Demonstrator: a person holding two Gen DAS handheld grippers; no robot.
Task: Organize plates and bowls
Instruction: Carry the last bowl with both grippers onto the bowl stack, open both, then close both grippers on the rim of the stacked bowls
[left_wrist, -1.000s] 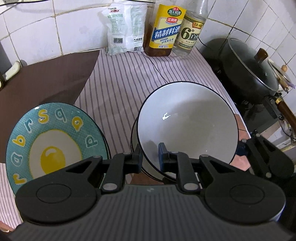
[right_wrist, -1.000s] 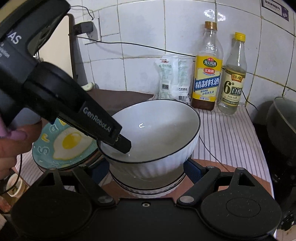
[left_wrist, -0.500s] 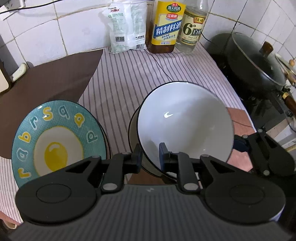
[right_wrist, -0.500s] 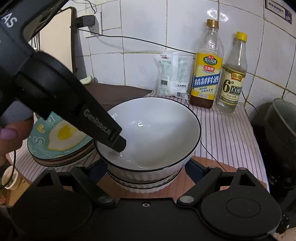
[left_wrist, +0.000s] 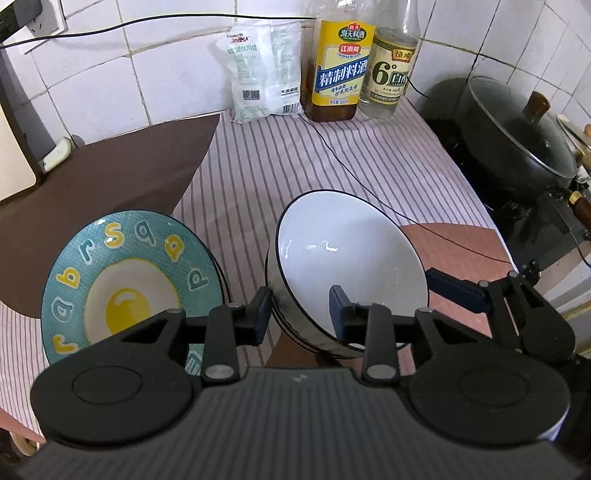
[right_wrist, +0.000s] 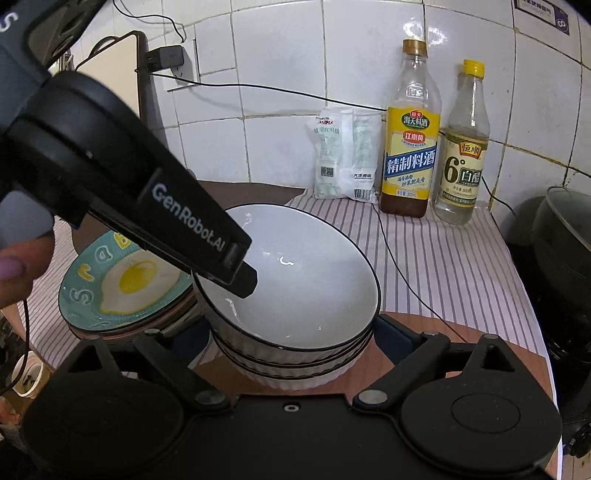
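Observation:
A white bowl with a black rim sits tilted on top of a stack of matching bowls on a reddish mat. My left gripper straddles the top bowl's near rim; its jaws are opening, one finger inside the bowl and one outside, and the pads no longer press the rim. From the right wrist view its inner fingertip hangs inside that bowl. My right gripper stands wide on either side of the stack, its jaws opening. Left of the bowls sits a stack of plates, topped by a teal egg-pattern plate.
A salt bag, a cooking-wine bottle and a vinegar bottle line the tiled wall. A lidded black wok sits at the right. A thin black cable crosses the striped cloth; a brown mat lies to the left.
The top bowl has come down from above the stack and settled into it. My left jaws have parted off its rim. The right jaws have widened a little.

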